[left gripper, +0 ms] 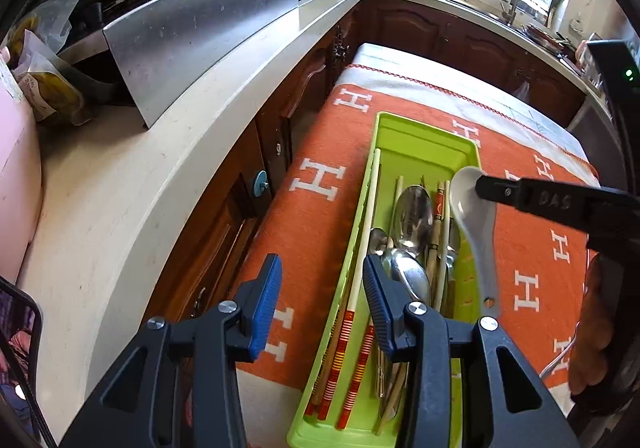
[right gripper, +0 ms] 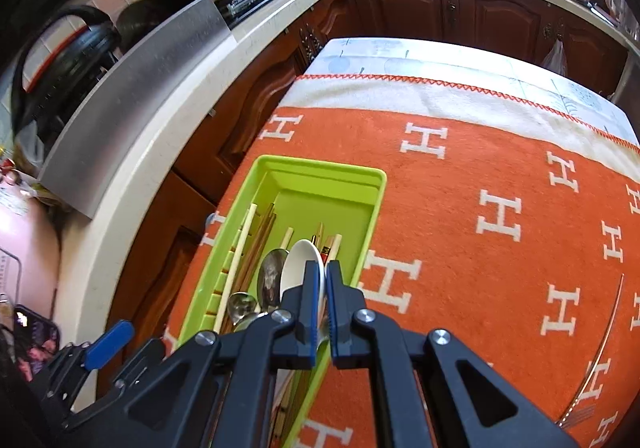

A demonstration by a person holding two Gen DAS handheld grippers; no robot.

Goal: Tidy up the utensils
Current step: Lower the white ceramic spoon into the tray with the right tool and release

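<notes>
You are in the placing step: your right tongs (right gripper: 325, 302) are pinched shut on the rim of the white ceramic spoon (left gripper: 474, 232), carrying it over the right side of the green tray (left gripper: 424, 140); your left tongs (left gripper: 322, 302) stand partly open with nothing between the pads, hanging above the tray's left rail and the chopsticks.

The tray sits on the orange blanket (right gripper: 460, 208) that covers the bench; inside it lie the red-banded chopsticks (left gripper: 350, 340), some plain wooden pairs, and the steel spoons (left gripper: 412, 220) piled near the middle; 1 fork (right gripper: 596, 368) lies out on the blanket at the right, well apart from the tray, and looks to be the piece left to fetch.

The next move, as I judge it, calls for you to lower the spoon until its handle rests along the tray's right wall, then release gently.

The white spoon is glazed, smooth and thick-walled, with a deep oval bowl and a short handle that has a small hole near its end; it will slip and chip easily; the steel spoons are polished and mirror-bright; the tray is hard, glossy plastic, long and narrow with a slotted left rail; the blanket is soft, woolly and patterned with white H letters; your pads are blue and ribbed.
</notes>
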